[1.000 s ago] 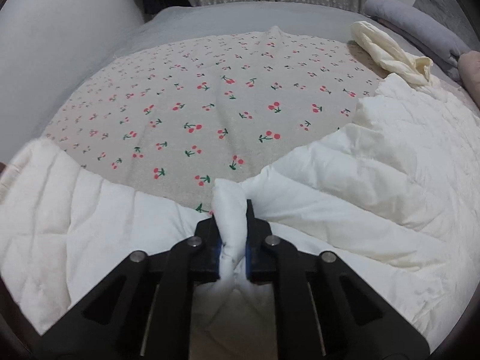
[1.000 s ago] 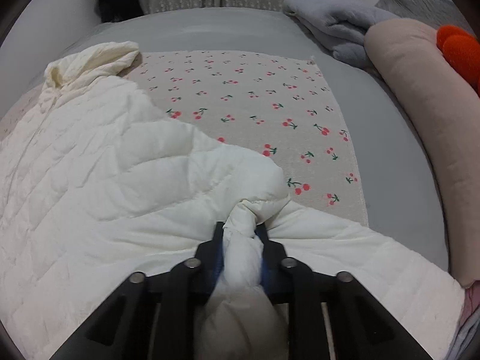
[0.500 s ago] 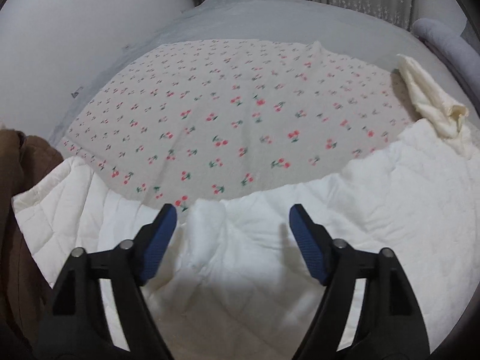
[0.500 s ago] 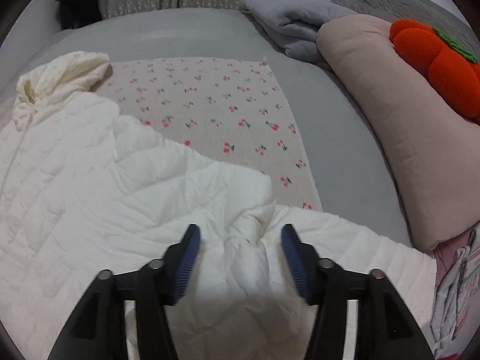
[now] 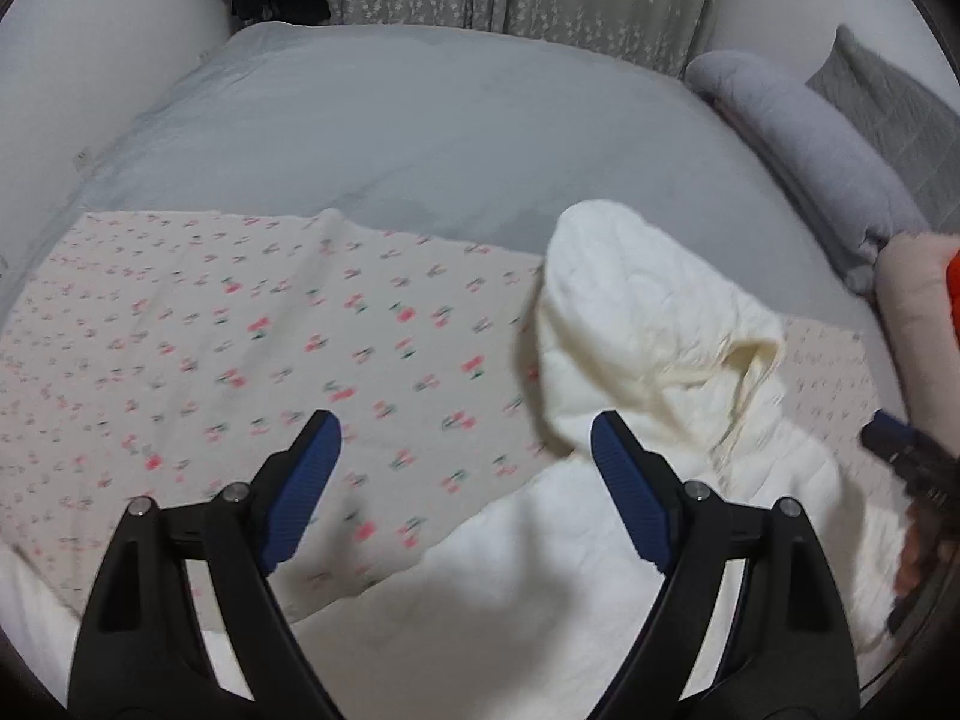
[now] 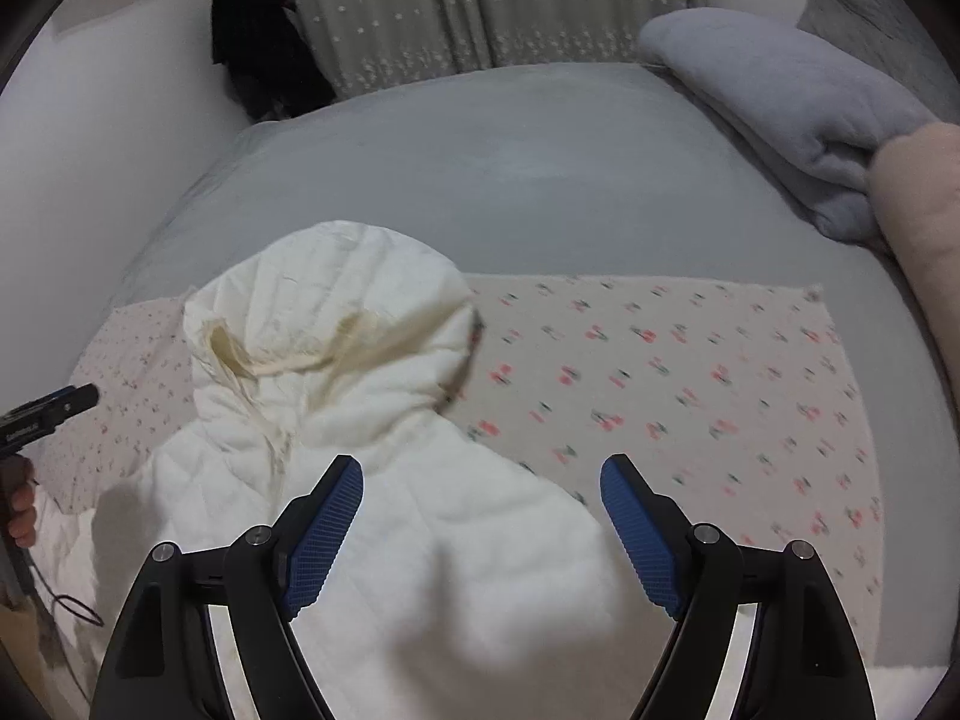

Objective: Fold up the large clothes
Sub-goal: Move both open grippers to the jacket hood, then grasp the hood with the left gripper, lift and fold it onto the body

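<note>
A white quilted hooded jacket (image 5: pixel 648 354) lies on a cherry-print cloth (image 5: pixel 240 348) spread over the bed. Its hood (image 6: pixel 336 312) points toward the far side, and its body (image 6: pixel 444 570) runs back under both grippers. My left gripper (image 5: pixel 465 450) is open and empty, above the cloth and just left of the hood. My right gripper (image 6: pixel 480 492) is open and empty, above the jacket's shoulder. The right gripper's tip shows at the right edge of the left wrist view (image 5: pixel 894 438), and the left gripper's tip shows at the left edge of the right wrist view (image 6: pixel 54 405).
The bed has a grey sheet (image 5: pixel 420 132). A folded grey blanket (image 6: pixel 792 96) and a pink pillow (image 6: pixel 924 210) lie along the right side. A dark garment (image 6: pixel 258 42) hangs by the curtain. A white wall (image 5: pixel 90 60) runs along the left.
Both grippers were shut on bunched jacket fabric a second ago, then opened and let go. Both have since lifted and swung toward the hood end.
</note>
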Available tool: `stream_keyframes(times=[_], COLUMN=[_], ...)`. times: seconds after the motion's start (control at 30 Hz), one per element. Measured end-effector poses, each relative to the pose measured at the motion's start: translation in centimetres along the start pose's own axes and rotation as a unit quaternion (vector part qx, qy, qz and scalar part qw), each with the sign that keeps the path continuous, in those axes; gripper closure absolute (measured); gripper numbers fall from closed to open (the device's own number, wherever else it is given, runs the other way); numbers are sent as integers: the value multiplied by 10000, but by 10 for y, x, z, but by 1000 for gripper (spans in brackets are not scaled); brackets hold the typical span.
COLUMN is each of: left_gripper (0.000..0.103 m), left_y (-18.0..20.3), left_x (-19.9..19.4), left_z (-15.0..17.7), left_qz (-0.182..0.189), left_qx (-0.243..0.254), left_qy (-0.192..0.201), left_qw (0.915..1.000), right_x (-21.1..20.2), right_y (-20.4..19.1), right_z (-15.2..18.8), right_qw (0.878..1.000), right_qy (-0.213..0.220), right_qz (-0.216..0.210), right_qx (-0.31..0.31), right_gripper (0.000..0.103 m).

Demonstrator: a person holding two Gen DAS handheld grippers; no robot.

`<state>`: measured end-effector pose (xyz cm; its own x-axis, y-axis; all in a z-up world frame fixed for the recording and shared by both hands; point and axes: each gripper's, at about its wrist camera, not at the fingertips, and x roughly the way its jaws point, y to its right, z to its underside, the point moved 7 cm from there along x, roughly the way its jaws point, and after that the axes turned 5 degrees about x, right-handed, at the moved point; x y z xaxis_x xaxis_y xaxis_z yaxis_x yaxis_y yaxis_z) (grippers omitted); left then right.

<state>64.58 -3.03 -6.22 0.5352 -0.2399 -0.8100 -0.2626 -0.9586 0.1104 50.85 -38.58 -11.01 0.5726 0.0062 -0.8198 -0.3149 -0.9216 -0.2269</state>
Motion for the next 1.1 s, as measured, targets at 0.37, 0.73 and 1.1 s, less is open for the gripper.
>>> stream_keyframes(times=[0.37, 0.73, 1.1], left_gripper=[19, 56, 13], left_y=[59, 19, 42], left_x=[93, 108, 61], left_z=[14, 26, -16], left_qz=[-148, 145, 247], left_qx=[427, -824, 672], left_qy=[568, 458, 111], left_qw=[9974, 9954, 9974], right_x=[108, 130, 89], right_y=[-50, 5, -1], right_z=[-25, -5, -13], right_qw=[9991, 9907, 9892], right_qy=[396, 561, 672], right_qz=[21, 26, -839], right_qx=[-157, 1237, 1000], right_gripper=[30, 84, 27])
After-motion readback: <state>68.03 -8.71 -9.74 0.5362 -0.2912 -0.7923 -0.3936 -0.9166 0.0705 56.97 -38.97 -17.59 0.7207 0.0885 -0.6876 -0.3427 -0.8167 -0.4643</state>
